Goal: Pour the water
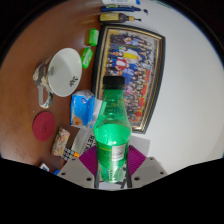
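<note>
Brown tabletop (25,75), frame centre: green bottle (112,135) upright, pinched between both pads of the gripper (111,172). Behind it, a framed picture (132,72); at left, white plate (65,71) and red lid (44,124).

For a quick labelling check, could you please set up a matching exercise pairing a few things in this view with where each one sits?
Things:
1. green bottle
2. white bowl
3. framed picture
4. red lid

Places:
A. beyond the bottle, flat on the table
B. between the gripper fingers
C. left of the framed picture
D. on the table, nearer than the bowl

Pairs: 1-B, 2-C, 3-A, 4-D
</note>
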### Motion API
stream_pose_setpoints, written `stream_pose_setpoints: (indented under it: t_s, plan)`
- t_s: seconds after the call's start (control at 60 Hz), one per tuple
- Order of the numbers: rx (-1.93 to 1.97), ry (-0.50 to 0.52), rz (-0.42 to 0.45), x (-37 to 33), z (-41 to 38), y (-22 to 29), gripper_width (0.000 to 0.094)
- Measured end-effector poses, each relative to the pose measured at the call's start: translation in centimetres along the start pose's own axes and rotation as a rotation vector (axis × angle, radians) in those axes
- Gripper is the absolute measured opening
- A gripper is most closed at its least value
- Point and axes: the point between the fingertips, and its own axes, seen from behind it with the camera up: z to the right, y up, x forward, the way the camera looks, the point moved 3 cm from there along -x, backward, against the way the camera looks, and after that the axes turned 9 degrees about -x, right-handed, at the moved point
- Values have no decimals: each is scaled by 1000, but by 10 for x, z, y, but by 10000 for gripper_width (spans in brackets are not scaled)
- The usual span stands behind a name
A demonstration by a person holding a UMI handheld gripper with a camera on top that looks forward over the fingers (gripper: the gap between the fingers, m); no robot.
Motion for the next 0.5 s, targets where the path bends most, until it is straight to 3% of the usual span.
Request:
stream_pose_setpoints:
  t_s: [0.25, 0.5]
  plan:
    - [-284, -43, 36, 15, -8, 23, 361]
    - [-234, -7, 64, 15, -11, 28, 359]
